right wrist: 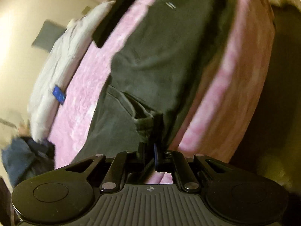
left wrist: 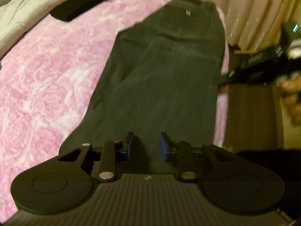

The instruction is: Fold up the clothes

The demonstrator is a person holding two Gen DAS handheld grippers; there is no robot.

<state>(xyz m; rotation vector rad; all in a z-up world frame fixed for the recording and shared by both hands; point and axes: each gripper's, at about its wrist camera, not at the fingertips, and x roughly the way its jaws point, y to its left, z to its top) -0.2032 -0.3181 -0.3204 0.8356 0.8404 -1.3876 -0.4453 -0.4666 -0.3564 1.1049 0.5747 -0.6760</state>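
Dark grey-green trousers lie stretched lengthwise on a pink fluffy blanket, close to the bed's right edge. My left gripper hovers over their near end. Its blue pads stand apart, with only flat cloth showing in the gap. In the right wrist view the trousers bunch into folds at my right gripper, whose jaws are pinched together on a ridge of the fabric near the bed's side. From the left wrist view, that right gripper appears blurred at the trousers' right edge.
A folded black garment lies at the far side of the blanket, next to white bedding. Curtains hang behind the bed. A hand shows at the right. Blue clothes are heaped at the left.
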